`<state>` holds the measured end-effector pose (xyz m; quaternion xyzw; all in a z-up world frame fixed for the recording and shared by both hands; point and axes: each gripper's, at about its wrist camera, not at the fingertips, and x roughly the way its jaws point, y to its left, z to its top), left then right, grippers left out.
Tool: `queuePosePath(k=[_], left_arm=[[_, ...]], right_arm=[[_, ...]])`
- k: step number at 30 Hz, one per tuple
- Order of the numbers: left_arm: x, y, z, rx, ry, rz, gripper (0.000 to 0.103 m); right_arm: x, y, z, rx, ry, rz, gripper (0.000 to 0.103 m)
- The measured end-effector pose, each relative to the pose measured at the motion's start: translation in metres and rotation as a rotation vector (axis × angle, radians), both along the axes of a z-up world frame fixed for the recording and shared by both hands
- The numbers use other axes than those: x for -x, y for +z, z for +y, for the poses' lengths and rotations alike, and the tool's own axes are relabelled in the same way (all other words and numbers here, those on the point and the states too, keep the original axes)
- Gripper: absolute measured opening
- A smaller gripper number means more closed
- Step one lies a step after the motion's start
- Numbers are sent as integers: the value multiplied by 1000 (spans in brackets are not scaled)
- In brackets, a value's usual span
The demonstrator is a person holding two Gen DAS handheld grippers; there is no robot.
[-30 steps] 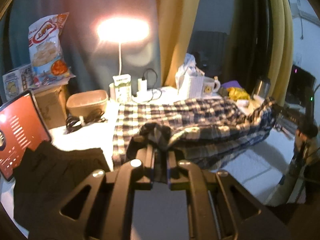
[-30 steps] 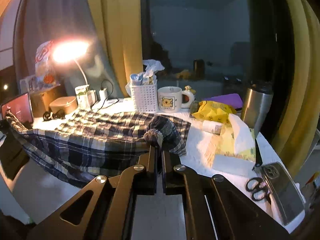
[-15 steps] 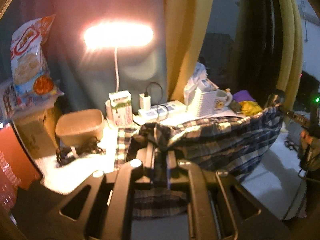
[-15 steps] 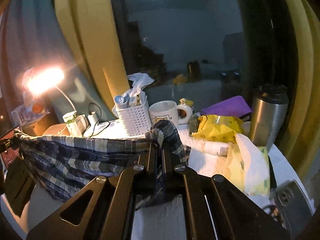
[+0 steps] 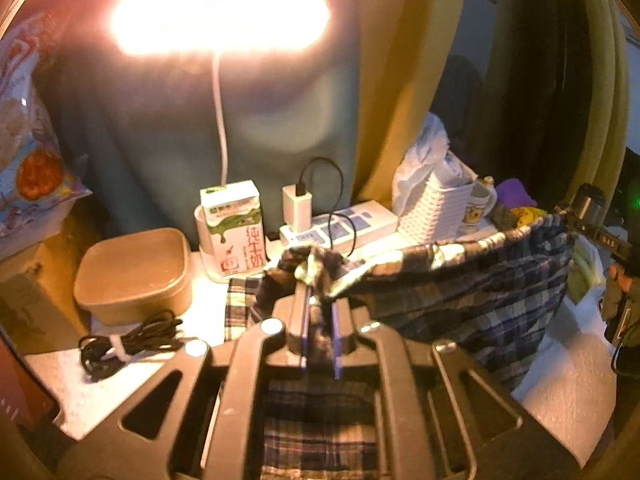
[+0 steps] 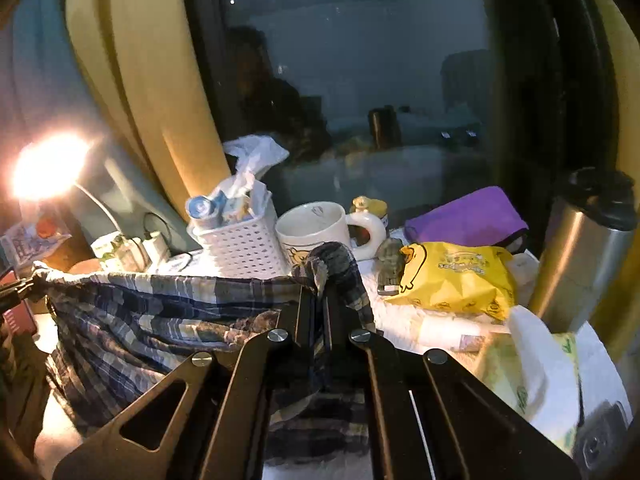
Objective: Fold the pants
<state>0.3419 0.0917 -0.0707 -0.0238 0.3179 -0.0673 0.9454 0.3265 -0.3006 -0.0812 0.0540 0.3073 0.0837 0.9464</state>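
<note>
Both grippers are clenched on the plaid pants: the left gripper pinches one corner, the right gripper the other. The cloth hangs stretched between them above the table, near the far clutter, probably so the edge stays straight for folding over.

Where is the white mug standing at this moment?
In the right wrist view the white mug stands at the centre, at the back of the table, between the white basket on its left and the yellow packet on its right.

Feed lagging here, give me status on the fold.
Left gripper, right gripper both shut on plaid pants. Pants hang stretched between them. White basket, mug close ahead.
</note>
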Motion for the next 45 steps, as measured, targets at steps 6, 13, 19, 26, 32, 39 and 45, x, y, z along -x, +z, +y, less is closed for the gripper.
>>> queuePosePath(k=[6, 13, 19, 26, 32, 39, 45], left_arm=[[-51, -31, 13, 42, 43, 113, 13], [-82, -61, 41, 132, 92, 202, 25], [-67, -66, 80, 149, 244, 198, 34], [-59, -74, 69, 143, 105, 224, 41], [-84, -90, 34, -15, -7, 262, 42], [-82, -97, 42, -75, 45, 277, 23], [-50, -76, 73, -69, 129, 214, 15]], right_arm=[[-37, -30, 6, 7, -4, 81, 4], [-69, -60, 18, 39, -13, 160, 4], [-79, -75, 23, 89, -16, 200, 6], [-71, -62, 26, 111, -30, 167, 59], [-59, -49, 20, 78, -34, 144, 60], [-49, -54, 16, 67, -25, 160, 60], [-44, -60, 22, 56, 2, 168, 60]])
